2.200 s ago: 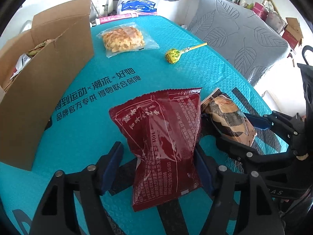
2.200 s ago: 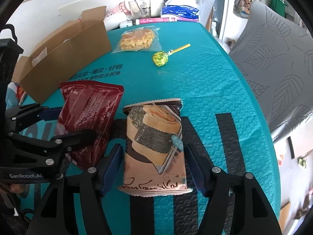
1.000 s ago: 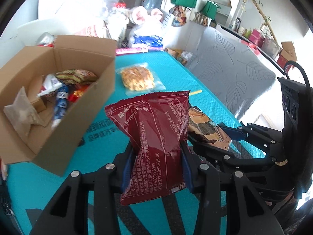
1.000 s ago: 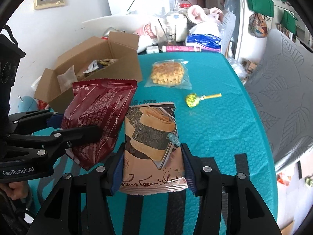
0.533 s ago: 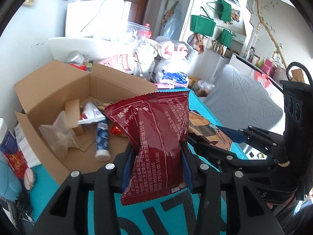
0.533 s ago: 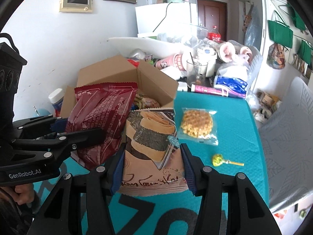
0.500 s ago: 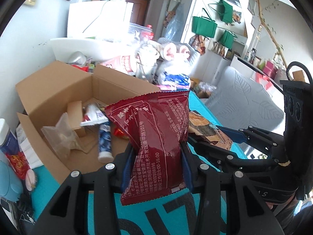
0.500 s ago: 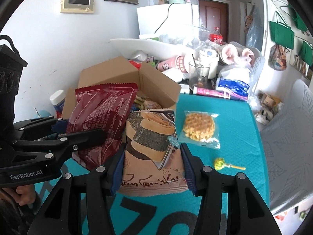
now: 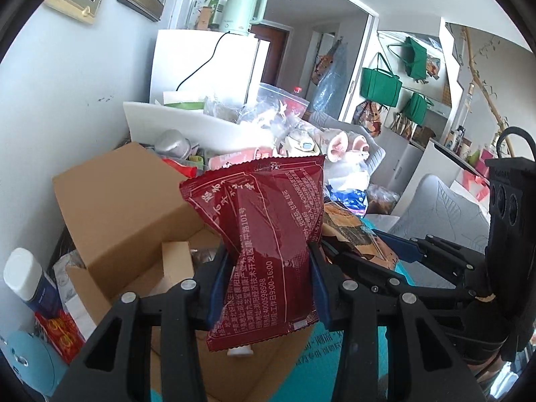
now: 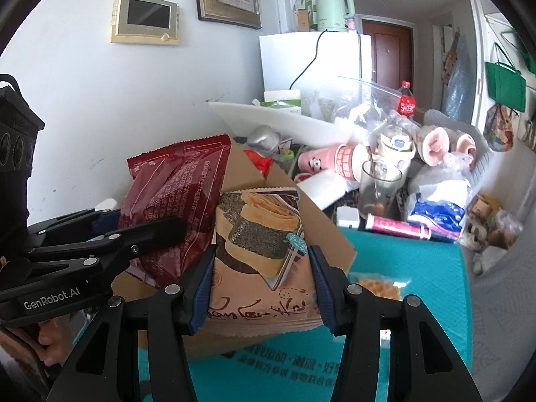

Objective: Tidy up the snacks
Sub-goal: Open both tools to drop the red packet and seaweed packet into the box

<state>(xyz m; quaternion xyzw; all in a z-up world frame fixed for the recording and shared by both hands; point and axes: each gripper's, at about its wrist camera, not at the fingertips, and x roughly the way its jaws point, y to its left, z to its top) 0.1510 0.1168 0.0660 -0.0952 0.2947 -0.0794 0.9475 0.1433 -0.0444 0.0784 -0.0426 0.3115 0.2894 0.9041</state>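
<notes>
Both grippers are raised above the open cardboard box [image 9: 127, 207]. Left gripper [image 9: 268, 278] pinches the dark red snack packet [image 9: 268, 234] upright at its waist; right gripper [image 10: 261, 274] clamps the tan seaweed-roll packet [image 10: 261, 254] just beside it. A clear bag of yellow crackers [image 10: 375, 288] lies on the teal table [image 10: 418, 268], partly hidden, apparently flat.

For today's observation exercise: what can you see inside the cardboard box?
Inside the cardboard box, only a small brown carton and something white show. The red packet in the left gripper covers the rest.
</notes>
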